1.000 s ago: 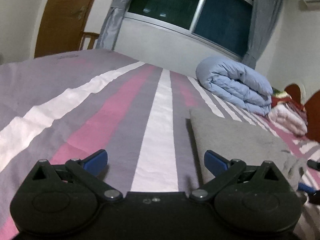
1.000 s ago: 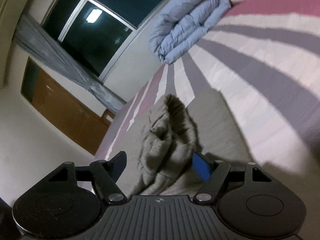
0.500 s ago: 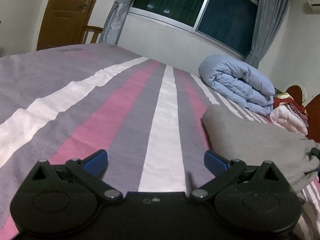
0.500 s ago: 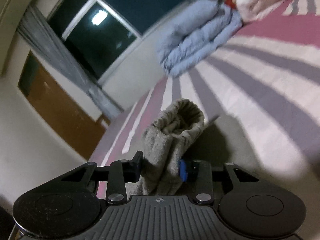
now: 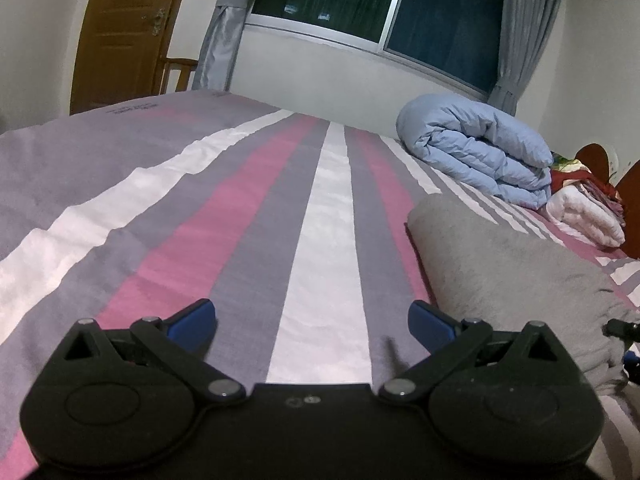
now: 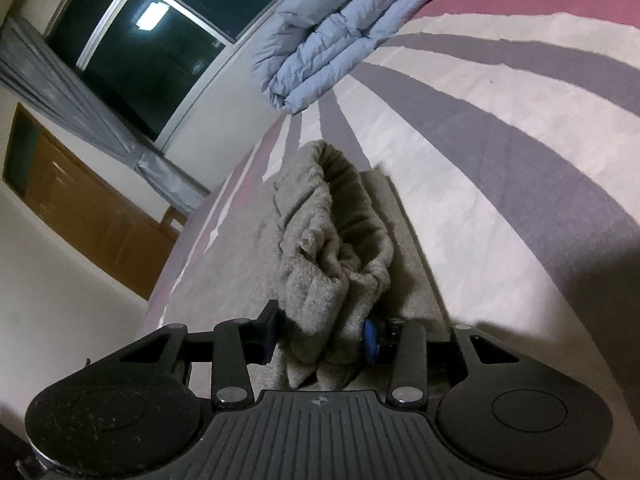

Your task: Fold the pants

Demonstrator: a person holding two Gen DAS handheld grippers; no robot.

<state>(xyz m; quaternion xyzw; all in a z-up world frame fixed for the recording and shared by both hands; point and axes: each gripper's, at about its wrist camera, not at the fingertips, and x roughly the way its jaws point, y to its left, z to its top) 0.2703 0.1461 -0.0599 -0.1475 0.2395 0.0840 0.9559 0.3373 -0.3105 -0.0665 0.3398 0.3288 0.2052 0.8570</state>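
The right claw (image 6: 320, 334), black with blue pads, is pinched tight on a bunched edge of the grey fleece pants (image 6: 332, 240), which rise in a crumpled, hollow fold straight ahead of its fingers while the rest of the cloth lies flat on the bed beneath and beyond them. The left claw (image 5: 312, 316) is spread wide with nothing between its blue fingertips (image 5: 192, 318), hovering low over the pink, white and grey striped bedsheet (image 5: 240, 216). From the left claw the same grey pants (image 5: 500, 264) sit as a rounded mound just to the right of its right finger. Farther ahead and to the right of it lies a rolled pale blue quilt (image 5: 476, 148), with a dark window (image 5: 376, 4) and grey curtains behind.
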